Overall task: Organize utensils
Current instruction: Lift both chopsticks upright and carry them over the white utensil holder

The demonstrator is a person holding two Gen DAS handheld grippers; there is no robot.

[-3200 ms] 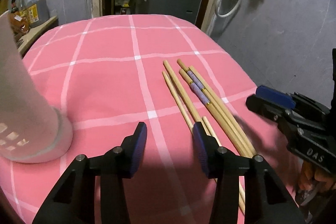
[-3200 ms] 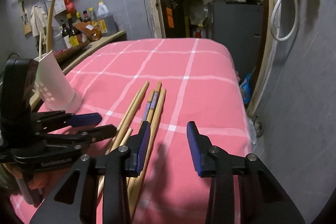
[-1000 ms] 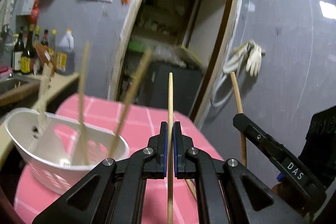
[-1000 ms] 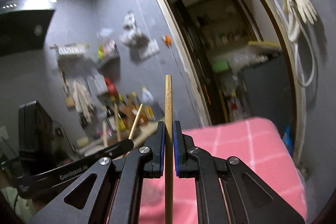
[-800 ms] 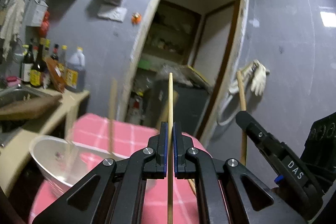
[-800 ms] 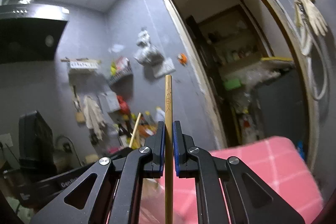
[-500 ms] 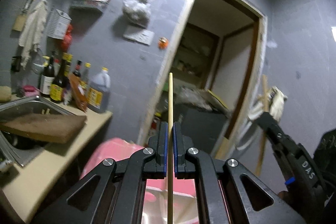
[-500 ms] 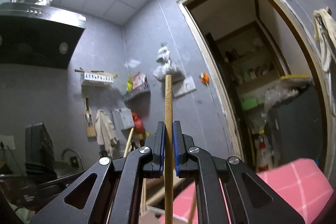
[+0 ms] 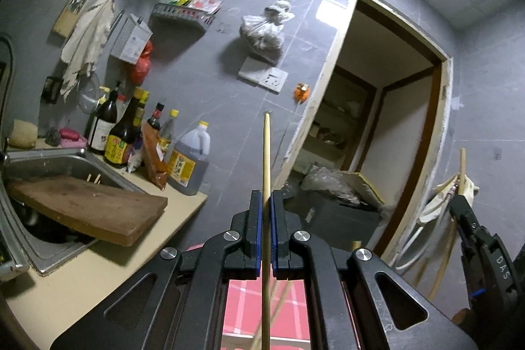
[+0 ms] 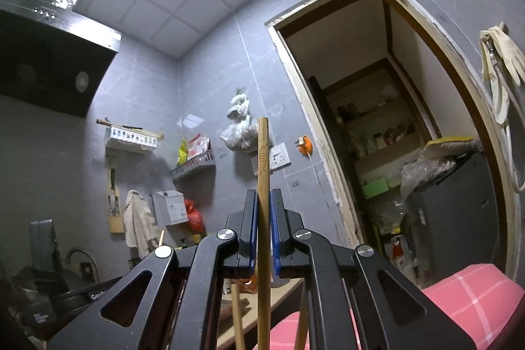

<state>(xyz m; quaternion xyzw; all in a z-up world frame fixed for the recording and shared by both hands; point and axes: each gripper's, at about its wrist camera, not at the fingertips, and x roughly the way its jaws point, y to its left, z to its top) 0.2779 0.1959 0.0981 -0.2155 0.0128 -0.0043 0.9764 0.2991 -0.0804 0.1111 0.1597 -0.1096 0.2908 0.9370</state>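
Note:
My left gripper [image 9: 266, 202] is shut on a thin pale wooden chopstick [image 9: 266, 153] that stands upright between its blue pads, tip up. My right gripper [image 10: 262, 202] is shut on a darker wooden chopstick [image 10: 263, 153] with a small fish drawing, also upright. Both grippers point up at the wall and ceiling. The right gripper also shows at the right edge of the left wrist view [image 9: 459, 205], with its chopstick [image 9: 462, 163] sticking up. Other chopsticks [image 10: 238, 317] rise below my right gripper. The white holder is out of view.
The pink checked tablecloth [image 10: 466, 294] shows low in both views. A counter with a sink [image 9: 49, 166], a wooden cutting board [image 9: 85, 205] and several sauce bottles [image 9: 121, 133] lies to the left. A doorway [image 10: 393, 136] opens ahead. A range hood [image 10: 49, 61] hangs upper left.
Both grippers have tilted further upward with their chopsticks still clamped. The table and white holder have dropped out of view; wall, shelves and ceiling now fill the frames.

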